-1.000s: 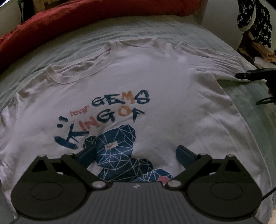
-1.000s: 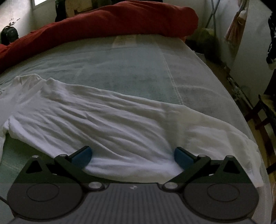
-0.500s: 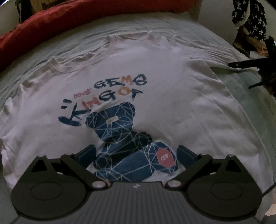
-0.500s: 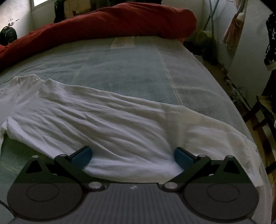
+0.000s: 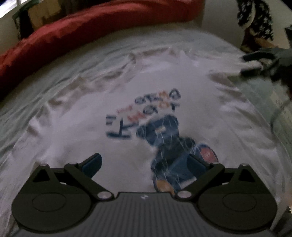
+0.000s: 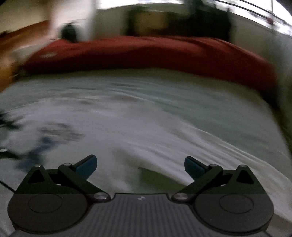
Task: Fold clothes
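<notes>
A white T-shirt (image 5: 113,87) with a blue bear print (image 5: 164,138) and coloured lettering lies face up and spread out on the bed. My left gripper (image 5: 144,164) hovers open over its lower part, with nothing between the blue pads. My right gripper (image 5: 252,64) shows as dark fingers at the shirt's far right sleeve. In the right wrist view, which is heavily blurred, the right gripper (image 6: 140,164) stands open above the white T-shirt (image 6: 146,131). The print (image 6: 54,133) smears at the left there.
The pale green bed sheet (image 5: 54,76) runs under the shirt. A red duvet (image 5: 91,31) is bunched along the head of the bed (image 6: 155,52). A dark spotted garment (image 5: 255,16) hangs beyond the bed's right edge. Dark furniture stands behind the duvet.
The left gripper has drawn back and sideways, so the print sits higher in its view. The right gripper has swung fast to the left, now facing the duvet. Both stayed open.
</notes>
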Demonstrator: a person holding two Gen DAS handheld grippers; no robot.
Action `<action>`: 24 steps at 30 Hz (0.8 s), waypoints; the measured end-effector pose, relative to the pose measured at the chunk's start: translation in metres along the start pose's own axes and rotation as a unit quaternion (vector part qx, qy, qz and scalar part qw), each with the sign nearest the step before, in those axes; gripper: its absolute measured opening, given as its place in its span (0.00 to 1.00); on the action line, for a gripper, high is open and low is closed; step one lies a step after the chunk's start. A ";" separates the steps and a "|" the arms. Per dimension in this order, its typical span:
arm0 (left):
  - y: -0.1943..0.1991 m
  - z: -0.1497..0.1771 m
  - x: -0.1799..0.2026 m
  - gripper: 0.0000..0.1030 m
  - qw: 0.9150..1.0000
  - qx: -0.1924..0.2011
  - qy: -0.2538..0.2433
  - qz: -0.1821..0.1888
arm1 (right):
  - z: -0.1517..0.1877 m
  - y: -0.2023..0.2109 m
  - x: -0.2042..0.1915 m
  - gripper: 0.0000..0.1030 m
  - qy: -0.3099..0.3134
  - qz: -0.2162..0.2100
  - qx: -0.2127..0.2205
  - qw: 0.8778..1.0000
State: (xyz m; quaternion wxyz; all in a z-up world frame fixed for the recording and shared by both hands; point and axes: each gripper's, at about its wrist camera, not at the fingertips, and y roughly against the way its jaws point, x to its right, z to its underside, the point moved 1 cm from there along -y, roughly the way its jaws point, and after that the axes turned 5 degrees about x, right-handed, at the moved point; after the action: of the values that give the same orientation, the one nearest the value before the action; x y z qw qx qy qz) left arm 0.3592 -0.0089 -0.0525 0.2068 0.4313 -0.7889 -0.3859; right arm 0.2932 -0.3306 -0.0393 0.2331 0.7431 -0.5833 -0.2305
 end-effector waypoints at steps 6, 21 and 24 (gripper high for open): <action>-0.020 0.023 -0.024 0.96 1.000 -0.001 0.021 0.007 | 0.012 -0.052 -0.052 1.00 0.024 -0.041 -0.027 0.999; 0.022 0.070 -0.001 0.96 0.990 -0.089 0.101 -0.038 | 0.040 -0.055 -0.060 1.00 -0.001 0.042 -0.111 0.993; 0.018 0.067 -0.001 0.96 0.985 -0.110 0.125 -0.051 | 0.038 -0.058 -0.062 1.00 -0.003 0.049 -0.123 0.991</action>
State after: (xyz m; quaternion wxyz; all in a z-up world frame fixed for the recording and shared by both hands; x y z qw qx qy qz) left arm 0.3066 0.0264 -0.0795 0.3296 0.4903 -0.6869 -0.4232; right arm 0.3005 -0.2609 -0.1004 0.3322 0.6784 -0.5872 -0.2909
